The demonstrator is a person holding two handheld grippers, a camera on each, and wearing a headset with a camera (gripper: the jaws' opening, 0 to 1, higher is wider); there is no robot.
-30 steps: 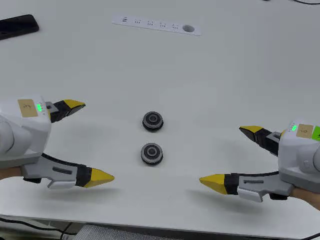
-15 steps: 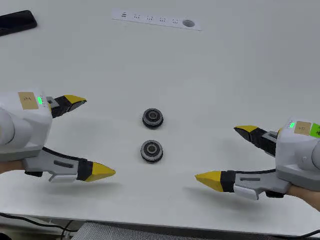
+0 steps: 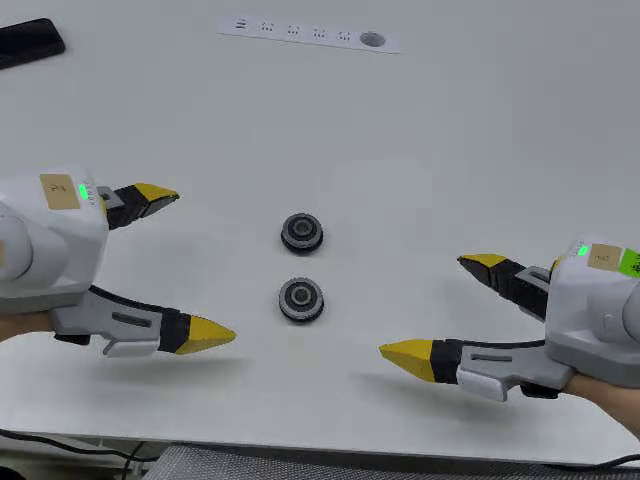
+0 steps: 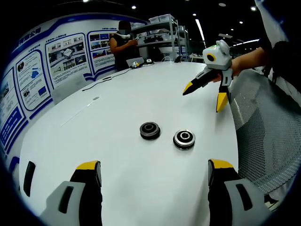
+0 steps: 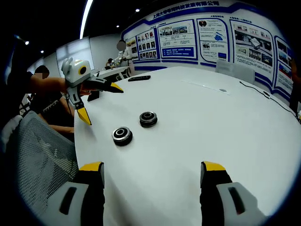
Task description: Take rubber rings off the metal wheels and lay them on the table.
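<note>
Two small metal wheels with black rubber rings lie flat on the white table: the far wheel (image 3: 302,232) (image 4: 150,130) (image 5: 148,118) and the near wheel (image 3: 301,299) (image 4: 184,139) (image 5: 122,135), close together. My left gripper (image 3: 180,265) (image 4: 155,172) (image 5: 96,101) stands open to the left of them, jaws spread wide, holding nothing. Right of the wheels my right gripper (image 3: 445,305) (image 5: 153,172) (image 4: 204,92) is open too, with nothing between its jaws. Both grippers point inward at the wheels and are well apart from them.
A white power strip (image 3: 308,33) lies at the table's far side, a dark phone (image 3: 28,41) at the far left. The near table edge (image 3: 300,448) runs just below the grippers. A mesh chair (image 5: 37,155) stands beside the table. A person (image 4: 123,43) stands far off.
Both grippers have edged slightly inward toward the wheels, still open. The head camera shifted a little; the wheels have not moved.
</note>
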